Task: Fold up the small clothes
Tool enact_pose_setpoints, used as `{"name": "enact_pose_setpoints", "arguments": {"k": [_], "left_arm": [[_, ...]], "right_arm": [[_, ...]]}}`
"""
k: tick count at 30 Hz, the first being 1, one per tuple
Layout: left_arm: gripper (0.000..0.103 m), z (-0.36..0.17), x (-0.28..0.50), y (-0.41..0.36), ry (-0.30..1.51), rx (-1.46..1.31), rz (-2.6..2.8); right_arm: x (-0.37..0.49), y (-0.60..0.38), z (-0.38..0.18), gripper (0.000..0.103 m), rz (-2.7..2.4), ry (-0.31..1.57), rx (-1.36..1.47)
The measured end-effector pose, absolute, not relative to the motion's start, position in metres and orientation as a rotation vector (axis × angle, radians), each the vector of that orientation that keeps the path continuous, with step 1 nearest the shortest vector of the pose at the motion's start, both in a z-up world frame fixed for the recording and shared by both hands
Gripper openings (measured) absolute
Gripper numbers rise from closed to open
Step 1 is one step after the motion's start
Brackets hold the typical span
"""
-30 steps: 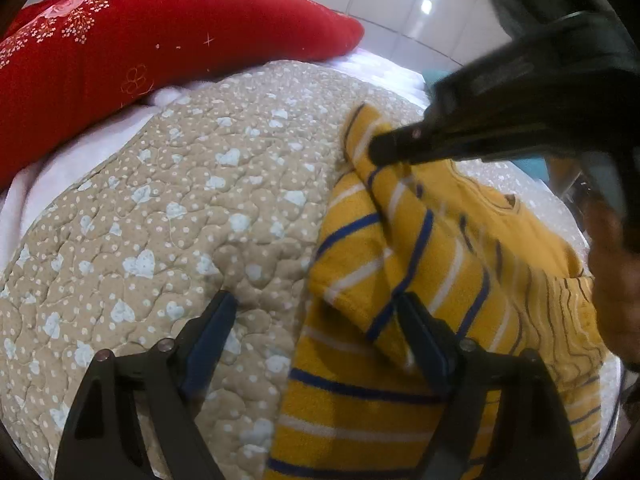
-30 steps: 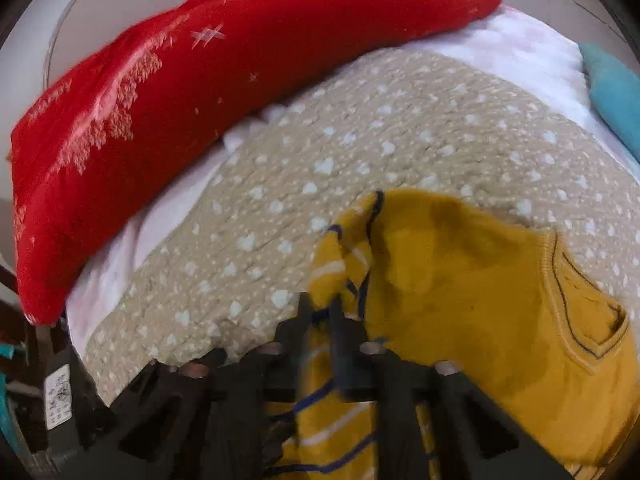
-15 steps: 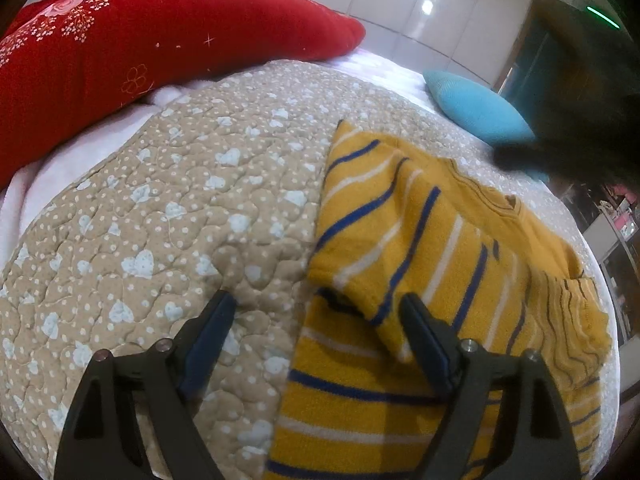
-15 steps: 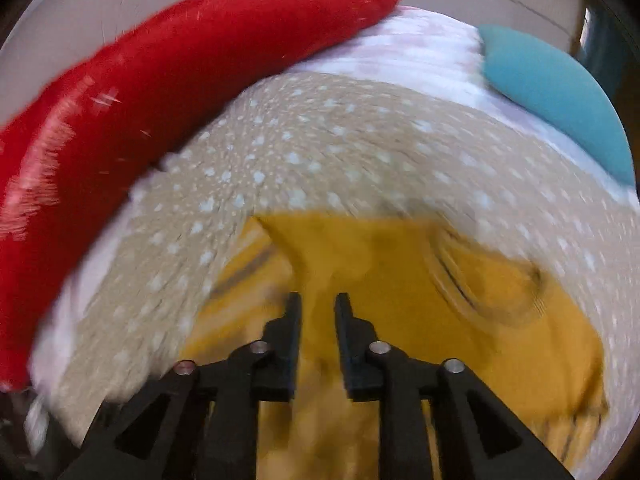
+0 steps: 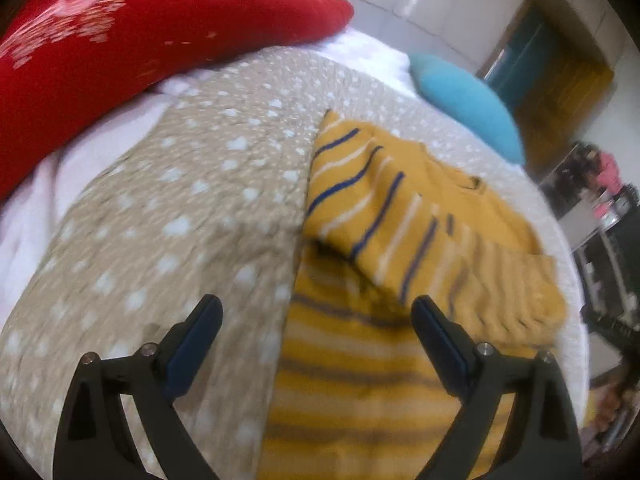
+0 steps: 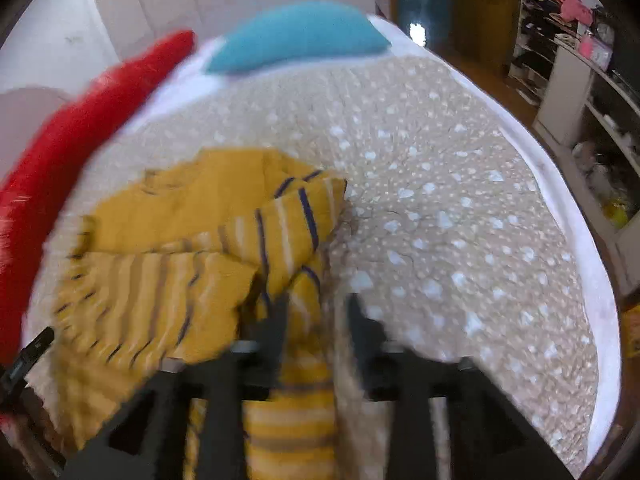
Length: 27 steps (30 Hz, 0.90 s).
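Right gripper has swung off the left sleeve to the sweater's right edge.

The yellow striped sweater (image 5: 404,216) lies flat on the bed's quilt (image 5: 180,208), long axis running away from both cameras, its left sleeve now folded across its chest. The right gripper (image 6: 316,316), fingers opening and gripping nothing, straddles the unfolded right side, nearer it than the left gripper (image 5: 316,320), which hovers released over the hem.

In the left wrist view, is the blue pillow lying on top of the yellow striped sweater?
No. The blue pillow lies apart from the yellow striped sweater, further back on the bed, with dotted quilt between them.
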<state>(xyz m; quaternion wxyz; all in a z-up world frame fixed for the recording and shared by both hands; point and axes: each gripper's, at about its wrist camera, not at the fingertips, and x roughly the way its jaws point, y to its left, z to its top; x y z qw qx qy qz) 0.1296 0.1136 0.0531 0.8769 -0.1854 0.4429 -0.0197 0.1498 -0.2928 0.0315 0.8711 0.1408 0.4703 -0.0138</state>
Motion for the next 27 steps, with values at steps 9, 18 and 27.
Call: {"name": "enact_pose_setpoints", "arguments": {"k": [9,18,27], "left_arm": [[0.092,0.028,0.035,0.126,1.006,-0.457,-0.052],[0.092,0.019,-0.013,0.103,0.952,-0.564,-0.164],[0.058,0.019,-0.051,0.087,0.963,-0.641,-0.21]], "right_arm": [[0.047,-0.306,-0.019,0.048,0.182,1.024,0.517],[-0.011,-0.29,-0.068,0.05,0.471,0.986,0.869],[-0.044,-0.252,-0.074,0.05,0.568,0.988,0.853]]}}
